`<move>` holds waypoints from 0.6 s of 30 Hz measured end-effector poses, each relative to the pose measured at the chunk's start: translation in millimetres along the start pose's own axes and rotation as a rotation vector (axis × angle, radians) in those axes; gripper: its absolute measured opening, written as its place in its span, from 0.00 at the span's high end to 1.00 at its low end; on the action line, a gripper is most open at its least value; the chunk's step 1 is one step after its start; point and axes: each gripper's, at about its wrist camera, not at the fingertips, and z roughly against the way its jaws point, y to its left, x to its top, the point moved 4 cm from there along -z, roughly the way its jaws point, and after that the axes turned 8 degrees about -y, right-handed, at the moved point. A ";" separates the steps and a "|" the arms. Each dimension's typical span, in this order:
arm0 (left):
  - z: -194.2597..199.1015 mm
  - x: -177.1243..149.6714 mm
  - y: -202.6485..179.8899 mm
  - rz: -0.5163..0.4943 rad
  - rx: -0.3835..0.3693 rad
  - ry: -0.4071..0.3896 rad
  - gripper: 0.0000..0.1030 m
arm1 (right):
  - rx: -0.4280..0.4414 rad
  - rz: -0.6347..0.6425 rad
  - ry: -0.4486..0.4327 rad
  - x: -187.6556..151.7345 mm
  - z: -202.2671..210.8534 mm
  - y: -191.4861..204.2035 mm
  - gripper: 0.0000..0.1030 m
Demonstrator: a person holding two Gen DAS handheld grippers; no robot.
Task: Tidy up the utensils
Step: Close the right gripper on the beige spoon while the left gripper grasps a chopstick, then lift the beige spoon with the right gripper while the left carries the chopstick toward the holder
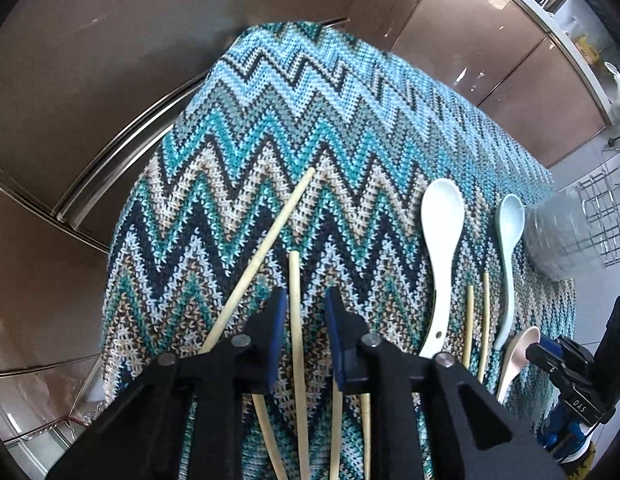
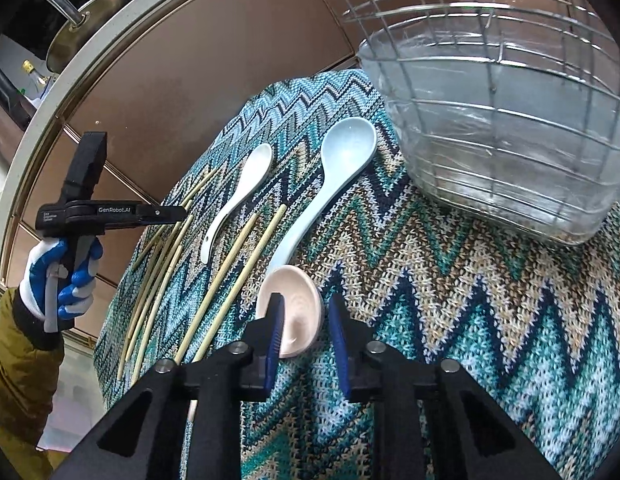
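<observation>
Brown glossy cabinet doors [image 1: 489, 52] with metal trim run behind and beside a bench [image 1: 270, 128] draped in a knitted zigzag cloth of teal, navy, cream and pale blue. A pale worktop edge [image 2: 122, 40] curves above the cabinets in the right wrist view, with a pot lid [image 2: 90, 24] and a bottle [image 2: 32, 74] on it.

On the cloth lie the utensils. A white spoon [image 1: 441, 248] and a light blue spoon [image 1: 507, 252] lie side by side, bowls pointing away, with a pair of short chopsticks [image 1: 477, 320] between their handles. A pink spoon [image 2: 294, 312] lies nearer, its bowl facing up. More chopsticks lie loose to the left: one long stick [image 1: 266, 248] runs diagonally, and another chopstick [image 1: 296, 320] lies straight along the cloth.

A wire basket [image 2: 489, 12] lined with clear plastic [image 2: 509, 152] stands on the bench's right side, close beside the light blue spoon's bowl.

The left gripper [image 1: 306, 320] hovers with its blue-padded fingers spread either side of the straight chopstick, not pressing it. The right gripper [image 2: 306, 332] is also spread; the pink spoon's bowl sits between its fingers, the left pad at the bowl's rim, the right pad clear of it. A blue-and-white gloved hand [image 2: 62, 276] holds the left gripper's handle
</observation>
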 end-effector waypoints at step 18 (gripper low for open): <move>16.0 -8.7 -7.5 0.020 0.024 -0.040 0.95 | 0.009 0.044 -0.034 -1.3 18.1 4.4 0.93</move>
